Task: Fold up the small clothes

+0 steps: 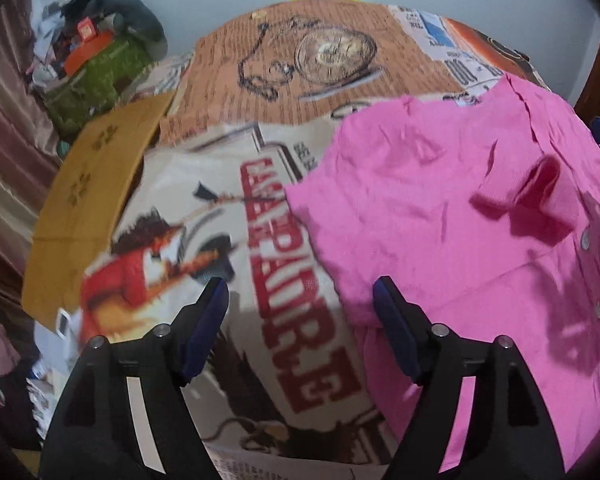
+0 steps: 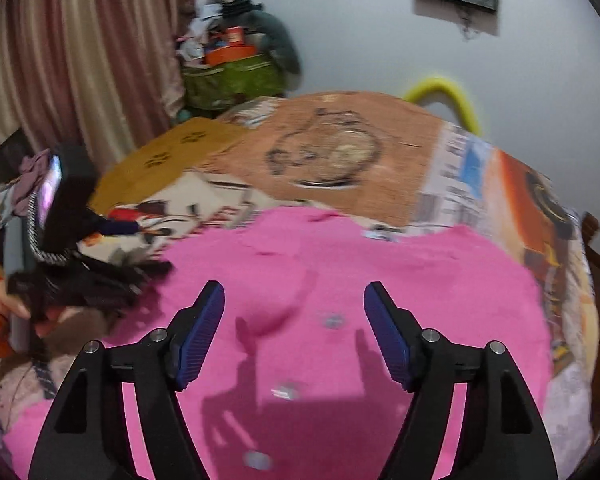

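The pink shirt (image 2: 340, 300) lies spread flat, buttons up, on a table covered with a printed cloth (image 1: 260, 240), filling the near right part of the surface. A line of small pale buttons (image 2: 332, 321) runs down its front, and a darker pink loop or tab (image 1: 540, 196) stands up from the cloth near the collar end. The fabric looks thin and soft, with fine creases.

Both tools hang above it with nothing in them. The left gripper (image 1: 300, 292) has its fingers spread wide over the shirt's left edge, one blue ribbed pad (image 1: 392, 328) over pink cloth, the other over the table cover. The right gripper (image 2: 294, 296) is likewise spread open, just above the button line.

To my eye the next fold wants a fresh hold. Each tool should come down on one layer at an outer edge or corner, pinch only the shirt and not the cover beneath, then lift low and level so the two sides travel together. Thin cloth like this will slump and wrinkle if carried high or unevenly. Smooth it before letting go.

Beyond the shirt the cover shows a pocket-watch picture (image 1: 332, 56) and red lettering; a brown cardboard sheet (image 1: 92, 200) lies at the far left. A green bag (image 2: 236, 76) piled with clutter stands by striped curtains (image 2: 80, 60).
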Action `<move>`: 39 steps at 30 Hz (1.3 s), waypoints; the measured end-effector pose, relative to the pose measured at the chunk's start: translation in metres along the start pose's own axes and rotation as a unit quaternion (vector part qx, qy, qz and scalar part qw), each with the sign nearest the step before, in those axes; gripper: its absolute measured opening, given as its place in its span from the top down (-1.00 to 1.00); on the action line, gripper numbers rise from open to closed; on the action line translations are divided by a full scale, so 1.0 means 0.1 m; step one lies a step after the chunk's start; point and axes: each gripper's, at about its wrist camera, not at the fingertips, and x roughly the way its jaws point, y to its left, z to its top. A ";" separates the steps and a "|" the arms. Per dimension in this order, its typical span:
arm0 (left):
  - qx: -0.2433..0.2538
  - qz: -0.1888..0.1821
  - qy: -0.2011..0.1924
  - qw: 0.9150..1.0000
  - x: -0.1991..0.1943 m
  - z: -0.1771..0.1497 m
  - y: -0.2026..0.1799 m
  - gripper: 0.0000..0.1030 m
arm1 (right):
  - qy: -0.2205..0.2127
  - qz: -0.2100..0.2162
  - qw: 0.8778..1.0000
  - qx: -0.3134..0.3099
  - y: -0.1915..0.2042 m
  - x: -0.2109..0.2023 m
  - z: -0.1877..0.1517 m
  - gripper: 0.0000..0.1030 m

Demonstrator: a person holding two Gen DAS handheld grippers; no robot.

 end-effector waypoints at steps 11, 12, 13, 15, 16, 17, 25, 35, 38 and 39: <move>-0.022 -0.011 -0.009 1.000 0.09 -0.10 0.02 -0.56 | 0.082 -0.077 0.993 -0.039 0.17 0.66 -0.10 -0.13; -0.019 -0.006 -0.011 1.000 0.09 -0.11 0.00 -0.56 | 0.078 -0.084 0.993 -0.030 0.11 0.64 -0.10 -0.10; -0.016 -0.002 -0.013 1.000 0.09 -0.11 -0.01 -0.56 | 0.071 -0.092 0.993 -0.019 0.04 0.61 -0.09 -0.03; -0.013 0.002 -0.016 1.000 0.09 -0.12 -0.02 -0.56 | 0.056 -0.102 0.993 0.011 -0.11 0.51 -0.09 0.12; -0.012 0.003 -0.016 1.000 0.10 -0.13 -0.02 -0.56 | 0.048 -0.099 0.993 0.033 -0.20 0.46 -0.09 0.29; -0.013 0.002 -0.016 1.000 0.10 -0.12 -0.02 -0.56 | 0.045 -0.094 0.993 0.057 -0.29 0.42 -0.11 0.44; -0.021 0.001 0.004 1.000 0.06 -0.09 -0.01 -0.55 | 0.044 -0.106 0.987 0.116 -0.59 -0.04 -0.36 0.48; 0.014 0.018 -0.021 1.000 -0.63 -0.17 -0.27 -0.55 | 0.006 -0.126 0.979 0.158 -0.88 -1.14 -0.73 -0.04; 0.027 0.018 -0.040 0.999 -0.88 -0.21 -0.43 -0.57 | 0.006 -0.141 0.976 0.165 -0.98 -1.39 -0.88 -0.15; 0.030 0.016 -0.043 0.998 -0.93 -0.22 -0.47 -0.58 | 0.007 -0.148 0.975 0.165 -1.01 -1.46 -0.94 -0.17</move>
